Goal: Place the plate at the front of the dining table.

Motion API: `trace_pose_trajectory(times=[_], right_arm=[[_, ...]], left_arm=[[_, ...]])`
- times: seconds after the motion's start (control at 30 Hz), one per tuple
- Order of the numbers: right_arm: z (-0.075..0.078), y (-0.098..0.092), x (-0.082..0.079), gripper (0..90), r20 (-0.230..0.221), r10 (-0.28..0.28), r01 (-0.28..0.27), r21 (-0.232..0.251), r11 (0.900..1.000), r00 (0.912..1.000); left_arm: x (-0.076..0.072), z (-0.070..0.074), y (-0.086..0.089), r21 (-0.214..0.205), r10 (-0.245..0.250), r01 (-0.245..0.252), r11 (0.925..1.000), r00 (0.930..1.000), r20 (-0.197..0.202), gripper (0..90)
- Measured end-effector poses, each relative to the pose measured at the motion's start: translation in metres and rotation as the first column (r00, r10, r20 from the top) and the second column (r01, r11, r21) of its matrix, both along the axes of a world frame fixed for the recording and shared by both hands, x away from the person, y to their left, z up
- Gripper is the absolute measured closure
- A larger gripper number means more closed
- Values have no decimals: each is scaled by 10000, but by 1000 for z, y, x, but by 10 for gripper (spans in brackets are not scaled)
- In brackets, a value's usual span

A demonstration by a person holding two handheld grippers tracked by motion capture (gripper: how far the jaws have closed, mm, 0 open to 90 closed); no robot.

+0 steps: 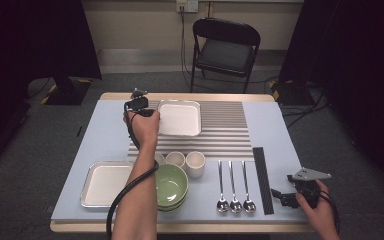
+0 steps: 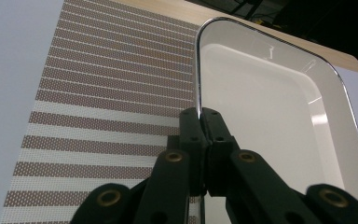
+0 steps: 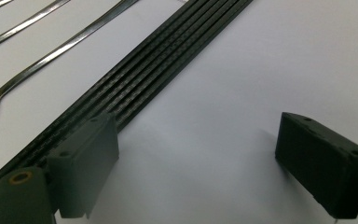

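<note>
The white square metal tray [image 1: 179, 118] lies on the striped mat [image 1: 222, 130] at the worktop's far side, its left rim clamped by the left gripper [image 2: 199, 116]. The right gripper [image 1: 281, 196] rests released near the front right corner. Two trays, three spoons [image 1: 235, 186].

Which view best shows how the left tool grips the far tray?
The left gripper view: the left tool is shut on the far tray, pinching its metal rim. The high view shows that tray whole on the striped mat, with the hand covering the pinch.
</note>
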State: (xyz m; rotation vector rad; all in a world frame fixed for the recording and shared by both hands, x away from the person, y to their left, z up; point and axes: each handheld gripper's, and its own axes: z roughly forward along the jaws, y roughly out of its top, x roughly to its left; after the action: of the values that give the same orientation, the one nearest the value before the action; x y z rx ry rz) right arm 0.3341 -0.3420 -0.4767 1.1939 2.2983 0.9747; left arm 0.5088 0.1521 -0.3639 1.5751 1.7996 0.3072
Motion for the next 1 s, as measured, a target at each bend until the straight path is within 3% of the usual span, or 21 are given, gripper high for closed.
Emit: trace_pose_trajectory(times=[1.0], right_arm=[[0,0,0,123,0,-12,12,10,10000,10000]], left_arm=[[10,-8,-14,21,274,-274,9996,9996,-50,887]])
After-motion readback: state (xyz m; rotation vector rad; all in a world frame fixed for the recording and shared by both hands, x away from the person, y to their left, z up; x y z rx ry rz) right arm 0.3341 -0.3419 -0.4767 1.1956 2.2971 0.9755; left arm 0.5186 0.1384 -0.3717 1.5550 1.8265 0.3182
